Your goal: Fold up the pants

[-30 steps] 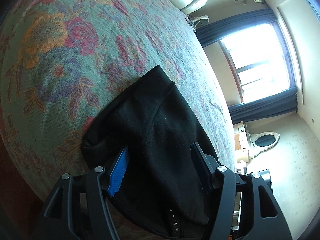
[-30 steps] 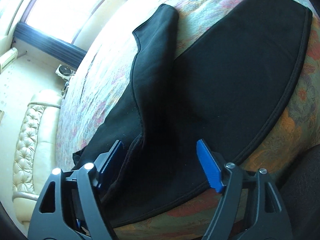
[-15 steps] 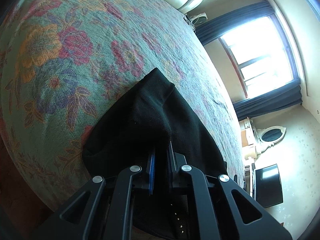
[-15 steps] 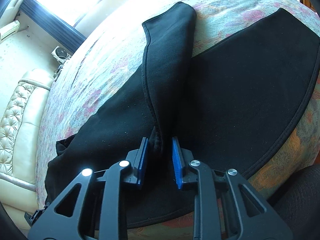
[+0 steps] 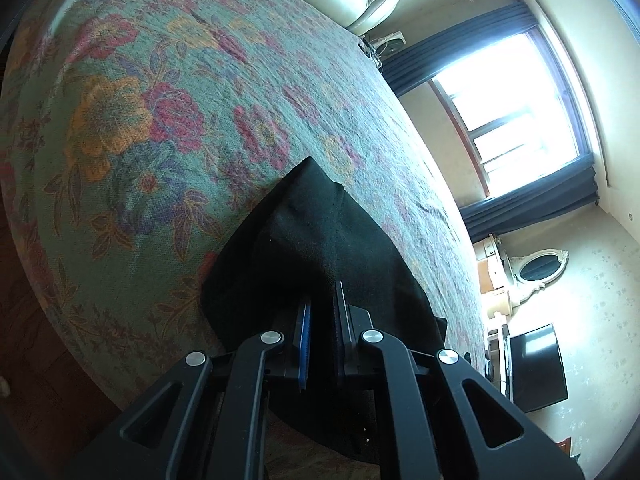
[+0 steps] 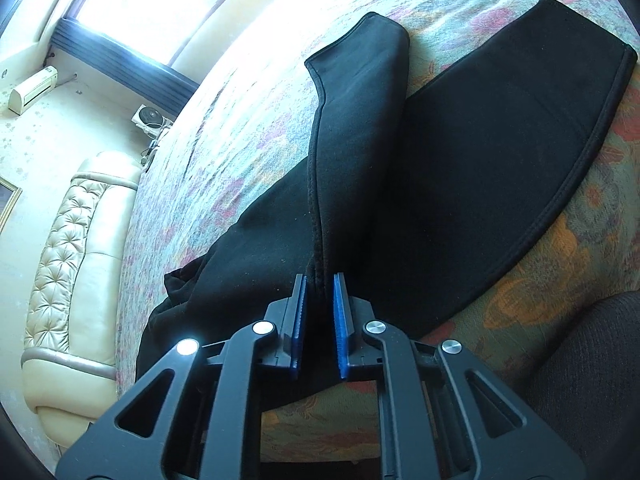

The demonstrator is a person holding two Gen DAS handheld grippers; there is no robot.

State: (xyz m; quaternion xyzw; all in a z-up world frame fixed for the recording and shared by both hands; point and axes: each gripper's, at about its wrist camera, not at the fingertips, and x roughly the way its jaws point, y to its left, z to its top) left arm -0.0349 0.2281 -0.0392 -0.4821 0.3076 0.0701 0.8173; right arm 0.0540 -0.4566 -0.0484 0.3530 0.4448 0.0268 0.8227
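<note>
Both claws clamped on the pants (image 6: 500, 168): left claw (image 5: 322, 344) on a bunched end, right claw (image 6: 320, 320) on a seam near the bed (image 5: 160, 160) edge; thin pinch may slip when lifted.

A bed (image 5: 168, 128) with a green floral cover (image 6: 224, 168) of red, orange and purple flowers carried the load. Black pants (image 6: 472, 168) lay directly on it near the front edge, spread flat over the cover, with 1 leg reaching far across the bed and 1 pulled up into a raised fold (image 6: 352, 128). In the left wrist view the pants (image 5: 320, 240) rose in a peak off the cover, and the cloth's lower part hung over the bed's edge.
</note>
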